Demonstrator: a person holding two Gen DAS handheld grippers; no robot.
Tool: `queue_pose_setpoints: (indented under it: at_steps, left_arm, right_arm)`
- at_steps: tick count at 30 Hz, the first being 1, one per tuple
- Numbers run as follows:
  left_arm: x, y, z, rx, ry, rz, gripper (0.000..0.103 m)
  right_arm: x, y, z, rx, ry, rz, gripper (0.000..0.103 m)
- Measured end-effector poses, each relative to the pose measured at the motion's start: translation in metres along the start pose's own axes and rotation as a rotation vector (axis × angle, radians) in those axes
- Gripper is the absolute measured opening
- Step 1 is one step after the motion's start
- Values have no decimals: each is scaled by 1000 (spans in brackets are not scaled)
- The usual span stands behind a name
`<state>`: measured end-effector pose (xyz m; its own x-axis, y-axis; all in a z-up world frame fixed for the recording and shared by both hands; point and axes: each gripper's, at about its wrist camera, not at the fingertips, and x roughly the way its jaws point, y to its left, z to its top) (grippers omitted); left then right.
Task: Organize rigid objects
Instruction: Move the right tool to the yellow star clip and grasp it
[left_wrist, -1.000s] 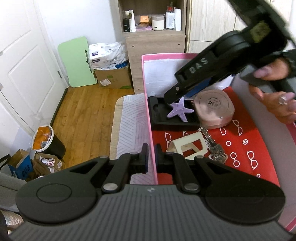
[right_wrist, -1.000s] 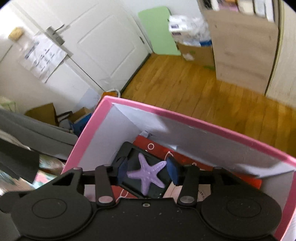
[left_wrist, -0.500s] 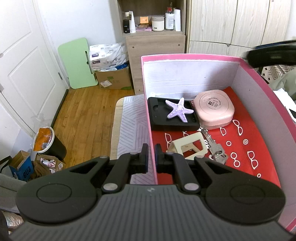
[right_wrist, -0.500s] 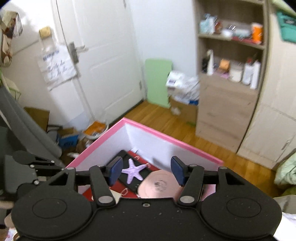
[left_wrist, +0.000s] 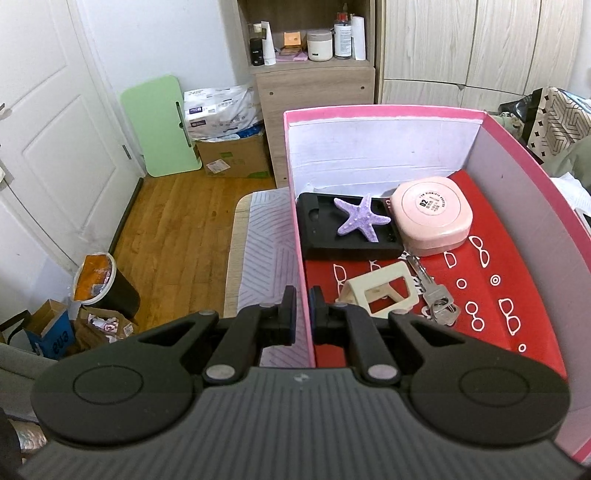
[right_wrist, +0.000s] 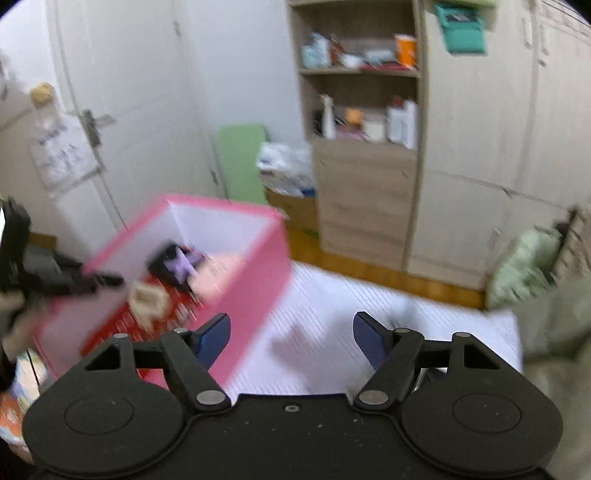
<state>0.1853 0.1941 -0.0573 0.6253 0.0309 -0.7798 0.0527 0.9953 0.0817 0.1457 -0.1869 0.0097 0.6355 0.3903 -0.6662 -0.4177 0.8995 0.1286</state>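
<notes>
White walls (left_wrist: 155, 44) and a white panelled door (left_wrist: 48, 155) close the left side, a paper sheet (right_wrist: 61, 155) taped beside its handle. The floor (left_wrist: 173, 229) is warm wood planks. A pale-wood shelf unit (left_wrist: 314, 77) stands against the far wall, bottles and jars on its shelves, with tall wardrobe doors (left_wrist: 476, 48) to its right. A green board (left_wrist: 160, 125) leans on the wall next to a cardboard box (left_wrist: 232, 157) topped with a plastic-wrapped pack. A bin (left_wrist: 101, 282) and small cartons sit near the door. Light is even and soft.
</notes>
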Motion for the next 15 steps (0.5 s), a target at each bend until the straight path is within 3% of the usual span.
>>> queue_pose_setpoints:
  at_steps: [3,11,15]
  left_arm:
    - [0,1,0,-5,0,-1,8]
    - [0,-14,0,17,13,77,12]
    - [1,-10,1,9,24,65,10]
  right_arm:
    - [-9,-13,-25,-10,49,-56,77]
    - [8,-30,-89,-44,153,-78,74]
    - [23,-25,-113,-66,113,-99,60]
